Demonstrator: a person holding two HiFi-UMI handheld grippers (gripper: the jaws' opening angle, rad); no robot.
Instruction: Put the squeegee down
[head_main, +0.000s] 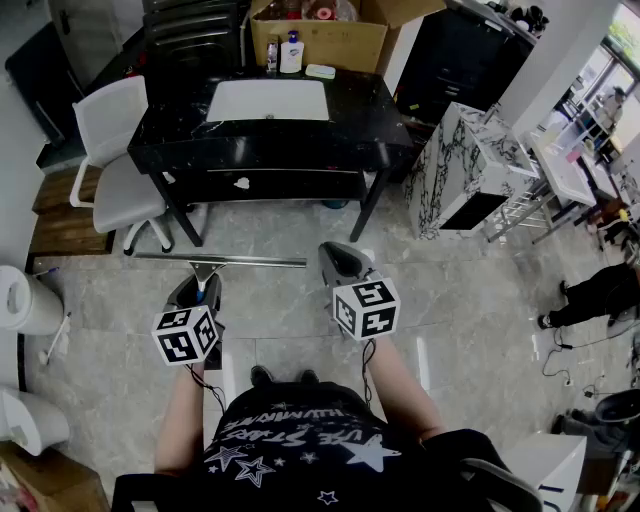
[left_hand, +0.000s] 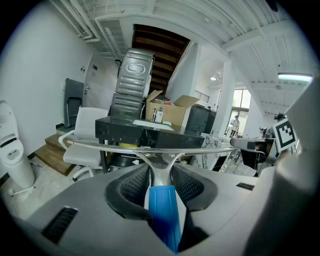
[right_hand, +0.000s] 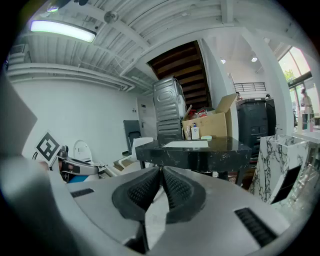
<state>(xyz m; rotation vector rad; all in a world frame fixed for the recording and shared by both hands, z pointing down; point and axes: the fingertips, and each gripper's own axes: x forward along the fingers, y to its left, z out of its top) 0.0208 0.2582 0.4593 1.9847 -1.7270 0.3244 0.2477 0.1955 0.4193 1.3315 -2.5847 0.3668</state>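
The squeegee has a blue handle (left_hand: 163, 212), a metal neck and a long metal blade bar (left_hand: 150, 148). My left gripper (left_hand: 160, 177) is shut on the neck and the top of the handle, and the bar lies level across the jaw tips. In the head view the squeegee (head_main: 222, 261) hangs above the grey floor, in front of the black table (head_main: 270, 140), held by the left gripper (head_main: 205, 285). Level with it on the right is my right gripper (head_main: 340, 255). Its pads (right_hand: 142, 189) meet with nothing between them, so the right gripper (right_hand: 161, 172) is shut and empty.
A white chair (head_main: 118, 150) stands left of the table, and a cardboard box (head_main: 320, 38) behind it. A marble-patterned cabinet (head_main: 460, 165) is at the right. White bins (head_main: 25, 300) stand at the left wall. Another person (head_main: 592, 295) is at the far right.
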